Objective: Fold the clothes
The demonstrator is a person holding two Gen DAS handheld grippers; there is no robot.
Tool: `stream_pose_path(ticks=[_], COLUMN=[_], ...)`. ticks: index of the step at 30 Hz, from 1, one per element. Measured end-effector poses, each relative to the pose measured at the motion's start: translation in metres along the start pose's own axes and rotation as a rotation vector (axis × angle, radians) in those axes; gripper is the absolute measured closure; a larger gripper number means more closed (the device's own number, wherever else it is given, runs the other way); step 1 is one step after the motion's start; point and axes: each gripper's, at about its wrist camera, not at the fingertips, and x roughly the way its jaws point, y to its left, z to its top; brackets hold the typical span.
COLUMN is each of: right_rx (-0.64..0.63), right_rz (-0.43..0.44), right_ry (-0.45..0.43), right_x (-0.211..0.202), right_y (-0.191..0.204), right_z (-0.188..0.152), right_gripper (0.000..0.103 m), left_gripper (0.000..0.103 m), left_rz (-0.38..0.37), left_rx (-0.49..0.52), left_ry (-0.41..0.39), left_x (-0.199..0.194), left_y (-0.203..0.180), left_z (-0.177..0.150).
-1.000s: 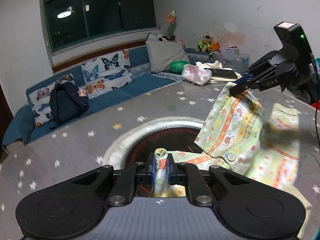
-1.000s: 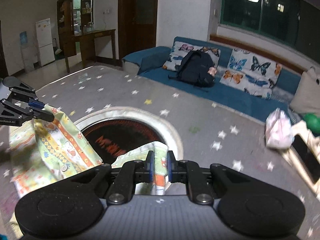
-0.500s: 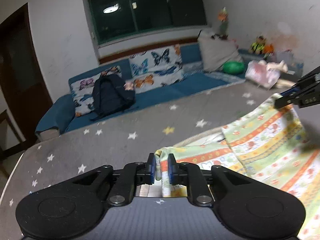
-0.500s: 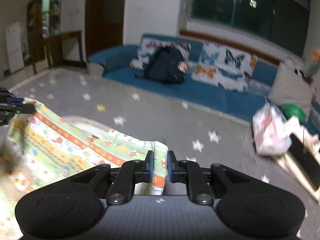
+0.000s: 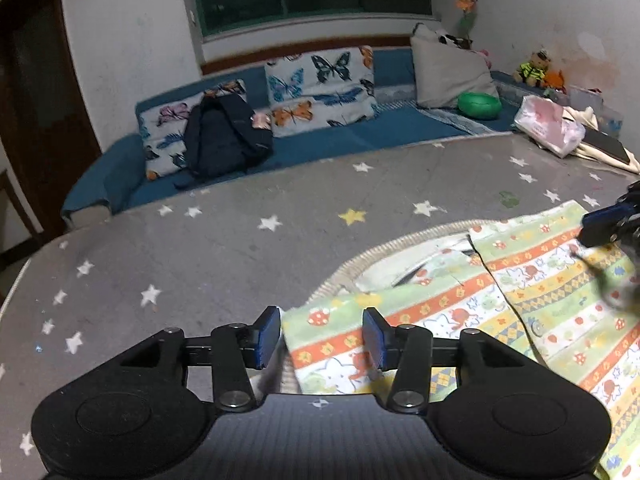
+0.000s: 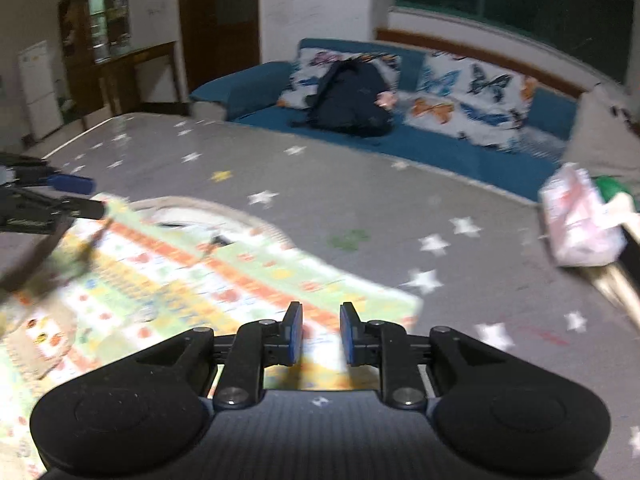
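Note:
A patterned children's garment (image 5: 500, 312) in green, orange and yellow stripes lies spread flat on the grey star-print surface (image 5: 200, 260). My left gripper (image 5: 321, 338) is low over its near left corner; its jaws are opening, and the cloth lies loose between the blue pads without being pressed. In the right wrist view the same garment (image 6: 168, 276) lies flat and blurred. My right gripper (image 6: 320, 334) hovers over its near right edge with jaws opening and the pads apart from the cloth. The right gripper's tip (image 5: 608, 224) shows at the left view's right edge.
A round woven-rimmed disc (image 5: 400, 248) lies partly under the garment. Beyond the surface runs a blue sofa (image 5: 360, 136) with butterfly cushions and a dark backpack (image 5: 224, 140). A pink bag (image 5: 548, 124) and a green bowl (image 5: 478, 105) sit at the far right.
Both grippers came down with the garment, which went from hanging to lying flat. Both have let go of the cloth corners, the left jaws spreading wider than the right.

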Motion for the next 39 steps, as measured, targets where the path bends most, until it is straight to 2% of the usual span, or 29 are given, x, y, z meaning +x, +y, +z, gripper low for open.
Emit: stream_pose_path(ticks=[7,11,12,14,17,19,20,24,28,31,33,35,36,39], right_rx=[-0.020,-0.042,-0.057,-0.062,-0.035,-0.004,0.011,0.041,0.059,0.066,0.059,0.053,0.054,0.060], right_rz=[0.020,0.004,-0.009,-0.019,-0.011,-0.008,-0.010,-0.040,-0.048,-0.047,-0.046,-0.045,-0.045,-0.048], right_ry=[0.006,-0.018,-0.022,-0.031,-0.041,-0.055,-0.058,-0.064,-0.065,-0.056,-0.052,-0.062,-0.067,-0.077], right_x=[0.026,0.032,0.034,0.036,0.034,0.029,0.026,0.021,0.023,0.029,0.035,0.039,0.041,0.044], right_y=[0.018,0.023,0.025,0.026,0.021,0.014,0.010,-0.007,-0.015,-0.017,-0.016,-0.014,-0.013,-0.014], right_z=[0.002,0.005,0.006,0.006,0.004,0.004,0.004,0.004,0.007,0.009,0.009,0.010,0.011,0.014], right_gripper=[0.082,0.073,0.072,0.071,0.070,0.070,0.070,0.070,0.070,0.071,0.079,0.083,0.093,0.102], left_gripper=[0.057,0.069,0.076,0.082,0.084,0.082,0.077,0.043,0.043,0.063,0.083,0.091,0.094,0.094], left_rz=[0.010,0.031,0.039,0.072,0.081,0.062,0.050,0.005,-0.023,-0.032,-0.042,-0.055,-0.060,-0.066], left_rx=[0.046,0.060,0.059,0.041,-0.021,-0.052,-0.073,-0.151,-0.168,-0.136,-0.113,-0.117,-0.121,-0.149], left_ry=[0.014,0.001,-0.006,-0.022,-0.023,-0.024,-0.025,-0.029,-0.001,-0.002,-0.016,-0.040,-0.058,-0.110], left_x=[0.016,0.025,0.027,0.028,0.026,0.024,0.021,0.019,0.030,0.035,0.035,0.031,0.029,0.021], left_y=[-0.006,-0.009,-0.010,-0.009,0.000,0.007,0.010,0.020,0.018,0.010,0.005,0.004,0.003,0.008], left_z=[-0.001,0.003,0.005,0.007,0.008,0.008,0.008,0.015,0.021,0.022,0.022,0.021,0.021,0.023])
